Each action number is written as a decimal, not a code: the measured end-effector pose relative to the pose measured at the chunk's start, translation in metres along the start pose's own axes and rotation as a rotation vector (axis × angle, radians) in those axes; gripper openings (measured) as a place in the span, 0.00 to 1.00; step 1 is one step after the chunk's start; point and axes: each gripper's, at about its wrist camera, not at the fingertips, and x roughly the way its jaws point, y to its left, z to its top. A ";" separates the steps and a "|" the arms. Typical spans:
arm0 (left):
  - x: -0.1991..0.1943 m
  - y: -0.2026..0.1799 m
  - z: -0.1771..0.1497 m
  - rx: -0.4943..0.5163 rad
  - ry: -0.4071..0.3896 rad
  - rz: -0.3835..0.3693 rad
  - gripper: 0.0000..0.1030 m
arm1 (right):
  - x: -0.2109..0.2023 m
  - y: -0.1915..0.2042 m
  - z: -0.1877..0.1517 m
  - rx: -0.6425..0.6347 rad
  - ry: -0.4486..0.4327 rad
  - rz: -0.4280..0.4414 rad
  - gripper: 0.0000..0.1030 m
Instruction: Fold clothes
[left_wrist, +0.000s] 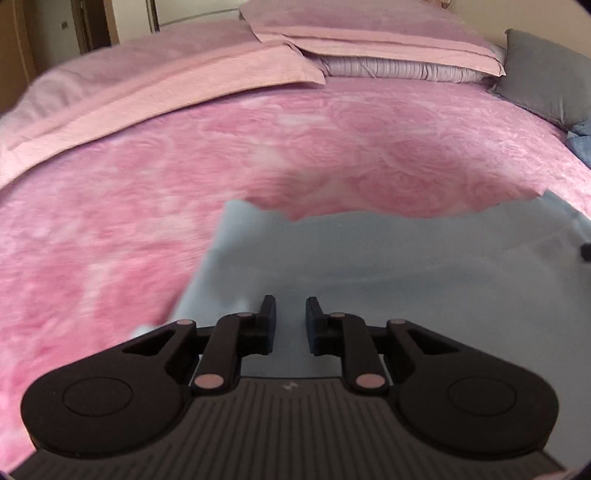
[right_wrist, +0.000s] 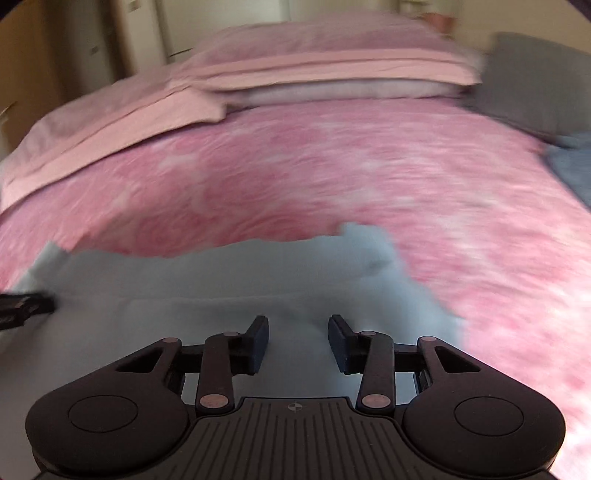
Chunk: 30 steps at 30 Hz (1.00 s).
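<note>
We are working over a bed covered by a pink patterned bedspread (left_wrist: 184, 206), with pink pillows (left_wrist: 369, 40) stacked at the head and a grey cushion (left_wrist: 543, 74) off to the right. A crumpled blue cloth (right_wrist: 576, 166) lies at the right edge, just below that cushion.

The task's thing, a pale blue garment (left_wrist: 406, 258), is spread flat on the near part of the bedspread, directly under both tools. Its far edge runs ragged across the pink, with a corner poking up at either end (right_wrist: 362, 236).

Our left gripper (left_wrist: 290, 319) hangs above the garment near its left border, jaws narrow with a clear gap between them and nothing pinched. Our right gripper (right_wrist: 298, 341) sits over the right half, jaws set wider and likewise empty; bare cloth shows through both gaps. The dark tip of each tool pokes into the other's view.

The risks, as we judge them: both views are smeared, so we seem to be moving fast, and closing now could miss the edge. The left jaws may be too narrow to take the hem. Either pair could also bite the bedspread along with the garment and drag it. Uneven grabs would skew the fold.
</note>
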 end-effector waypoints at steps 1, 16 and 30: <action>-0.013 0.005 -0.008 -0.011 -0.011 -0.022 0.15 | -0.017 -0.003 -0.005 0.018 -0.023 0.007 0.40; -0.115 -0.026 -0.068 -0.080 -0.054 -0.183 0.15 | -0.136 -0.062 -0.110 0.525 -0.016 0.177 0.41; -0.071 -0.065 -0.068 -0.019 0.010 -0.213 0.15 | -0.087 -0.108 -0.129 1.048 -0.090 0.304 0.44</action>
